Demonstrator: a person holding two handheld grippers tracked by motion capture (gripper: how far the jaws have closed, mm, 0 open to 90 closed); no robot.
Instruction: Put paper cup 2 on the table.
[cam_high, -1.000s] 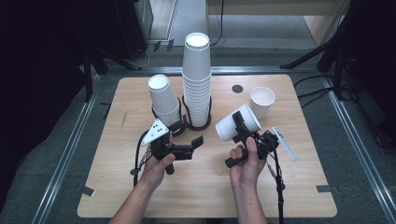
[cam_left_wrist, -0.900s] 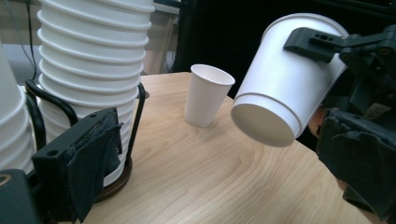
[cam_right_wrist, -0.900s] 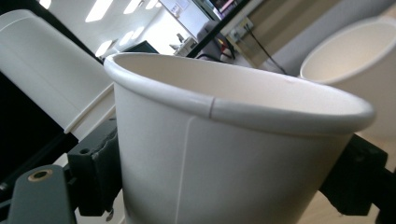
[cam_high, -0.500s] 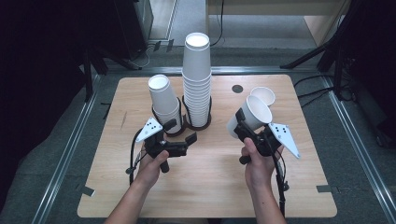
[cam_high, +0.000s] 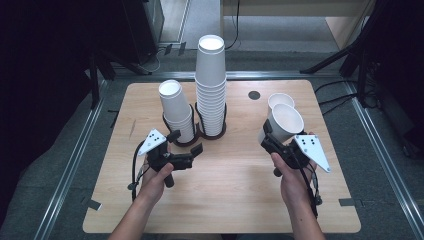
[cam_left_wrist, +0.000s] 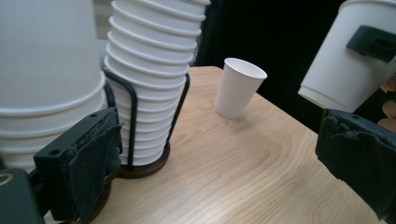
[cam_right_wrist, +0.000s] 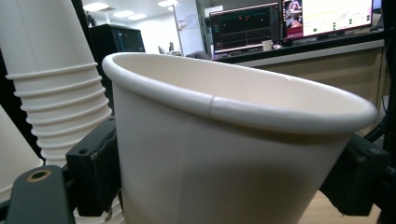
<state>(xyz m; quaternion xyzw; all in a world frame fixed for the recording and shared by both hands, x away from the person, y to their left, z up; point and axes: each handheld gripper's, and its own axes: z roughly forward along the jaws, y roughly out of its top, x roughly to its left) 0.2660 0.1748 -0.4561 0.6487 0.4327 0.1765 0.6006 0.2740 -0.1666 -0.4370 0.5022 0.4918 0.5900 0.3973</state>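
A: Wood first: the worktop (cam_high: 225, 200) is the biggest thing here, pale and mostly bare toward 6 o'clock. What stands on it?

B: Toward 12 o'clock, the tall stack (cam_high: 210, 85) of white paper cups in a dark wire holder. Just beside it, at its 9 o'clock side, the short stack (cam_high: 177, 110) in a second holder. At 2 o'clock a loose cup (cam_high: 278, 100) stands upright on the wood.

A: And the held cup (cam_high: 283, 123)?

B: The right gripper (cam_high: 274, 145) has its fingers clamped on the wall of it, off the worktop at about 3 o'clock, just short of the loose cup. In the right gripper view its rim (cam_right_wrist: 233, 105) crosses between the 2 fingers.

A: What has changed?

B: 1 second ago that cup lay tilted on its side near the tall stack, mouth toward the middle. Half a second ago it was turning. Now it is mouth up and has swung out to the right, nearly over the loose cup. The hand has rotated with it.

A: Meaning?

B: I'd judge the cup has been pulled off a stack and is being brought over to set down upright, beside the loose one or into it. Which, I cannot tell.

A: The left gripper (cam_high: 186, 150)?

B: Fingers apart, holding nothing, low at 9 o'clock, pointing at the foot of the short stack. It has hardly moved. In the left gripper view the open fingers (cam_left_wrist: 88, 163) frame both holders. Likely waiting to steady a stack for the next pull.
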